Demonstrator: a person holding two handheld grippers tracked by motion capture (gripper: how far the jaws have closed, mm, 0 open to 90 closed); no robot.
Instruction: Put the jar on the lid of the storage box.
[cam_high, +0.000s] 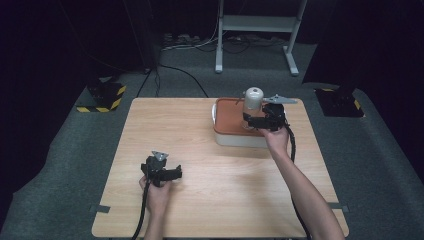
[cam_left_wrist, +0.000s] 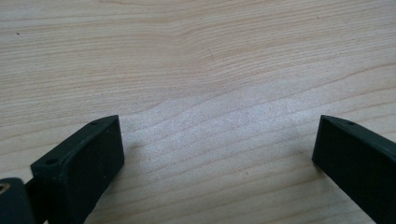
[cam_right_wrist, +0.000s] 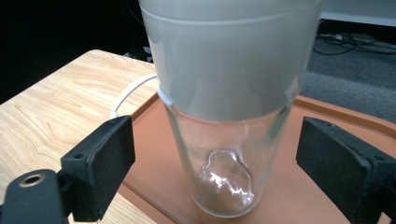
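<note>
Dark room, wooden desk (cam_high: 210, 150). Your right hand-held gripper (cam_right_wrist: 212, 163) brackets glass jar (cam_right_wrist: 224, 158) on orange lid (cam_right_wrist: 327, 186) near desk's far right corner, jaws apart, pads clear: lined up to grasp. Left hand-held gripper (cam_left_wrist: 217, 154) wide open, empty, parked near front-left corner.

One glass jar (cam_high: 253, 107), one orange-lidded box (cam_high: 230, 131), two grippers.

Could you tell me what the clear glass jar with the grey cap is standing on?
The jar stands on a brown lid capping a white container. The lid hides whatever the container holds.

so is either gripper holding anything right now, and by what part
Nothing is held. The right gripper stands open around the glass jar, pads clear of it; the left gripper is open over bare table.
</note>
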